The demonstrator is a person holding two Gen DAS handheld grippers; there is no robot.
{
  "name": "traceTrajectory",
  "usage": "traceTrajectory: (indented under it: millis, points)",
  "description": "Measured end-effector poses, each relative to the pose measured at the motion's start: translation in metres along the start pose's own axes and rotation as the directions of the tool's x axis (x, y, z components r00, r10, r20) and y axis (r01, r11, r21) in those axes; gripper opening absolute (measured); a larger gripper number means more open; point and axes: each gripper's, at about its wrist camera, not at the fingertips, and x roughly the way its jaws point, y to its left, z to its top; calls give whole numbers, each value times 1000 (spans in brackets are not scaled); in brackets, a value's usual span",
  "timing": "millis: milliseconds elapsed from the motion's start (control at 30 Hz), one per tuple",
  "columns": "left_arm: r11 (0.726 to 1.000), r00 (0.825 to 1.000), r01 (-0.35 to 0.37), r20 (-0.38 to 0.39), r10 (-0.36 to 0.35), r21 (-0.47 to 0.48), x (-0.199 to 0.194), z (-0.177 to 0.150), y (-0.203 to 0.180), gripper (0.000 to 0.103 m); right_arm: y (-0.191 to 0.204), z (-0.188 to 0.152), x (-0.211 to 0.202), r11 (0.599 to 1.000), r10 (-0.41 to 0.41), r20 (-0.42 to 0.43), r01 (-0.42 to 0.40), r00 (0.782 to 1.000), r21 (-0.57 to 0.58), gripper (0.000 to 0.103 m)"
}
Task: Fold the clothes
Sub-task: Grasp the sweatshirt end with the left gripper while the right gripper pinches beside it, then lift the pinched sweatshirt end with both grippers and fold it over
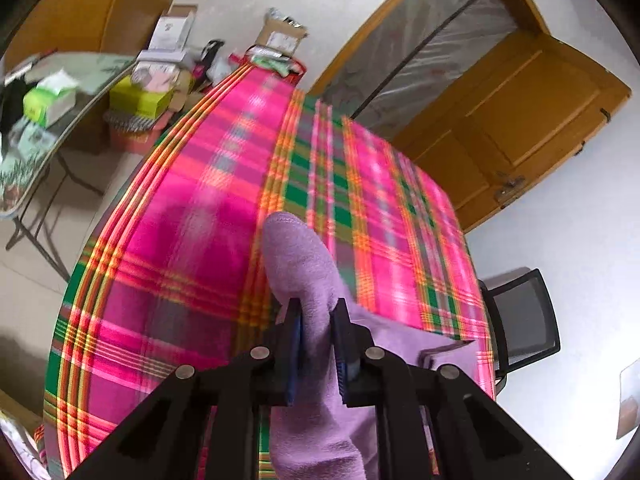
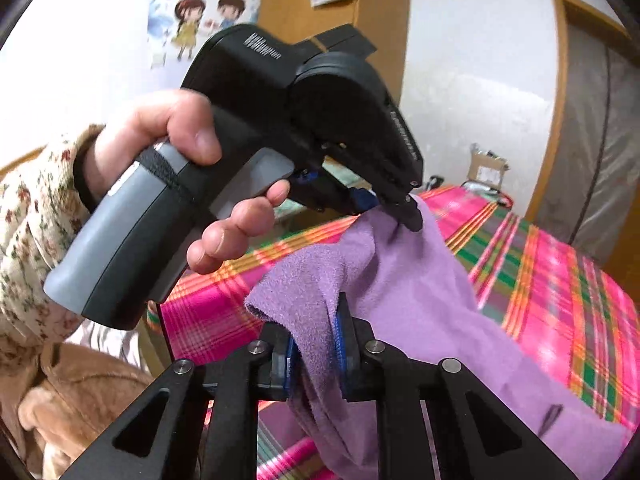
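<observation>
A lilac fleece garment (image 2: 408, 288) is held up over a bed covered with a pink, green and orange plaid sheet (image 1: 192, 216). My left gripper (image 1: 316, 312) is shut on a fold of the lilac garment (image 1: 300, 264), which sticks out past its fingertips and hangs below. My right gripper (image 2: 316, 324) is shut on another edge of it. In the right wrist view the left gripper (image 2: 404, 208), held in a person's hand (image 2: 180, 136), pinches the cloth higher up. The rest of the garment drapes down to the right onto the plaid sheet (image 2: 560, 280).
A folding table (image 1: 48, 120) with tissue boxes stands left of the bed. Cardboard boxes (image 1: 280, 36) are piled at the bed's far end. A wooden door (image 1: 520, 112) and a black mesh chair (image 1: 524, 320) are on the right. A floral sleeve (image 2: 28, 216) is at left.
</observation>
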Motion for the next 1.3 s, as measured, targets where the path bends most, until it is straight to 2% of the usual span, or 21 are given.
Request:
traceTrajectory:
  millis: [233,533,633,933,1300]
  points:
    - [997,998,-33,56,28,77,-10,0,-64,14,-35,8,-51,997,-42,84,37,996,62,16]
    - [988,998,-36,62,27,151,4,-1,-131,14,-105,3,-103,983,-91,141,67,986,171,16]
    - [983,998,-37,50,29,179,15,-3,-155,14,-123,-3,-118,973,-112,150,78,982,216,16]
    - [966,999,-23,-18,29,258,62,-17,-219,13,-144,-46,-186,934,-182,140,127,973,334,15]
    - [945,991,-20,-121,63,326,125,-46,-280,13,-191,-103,-219,872,-227,88,162,970,462,15]
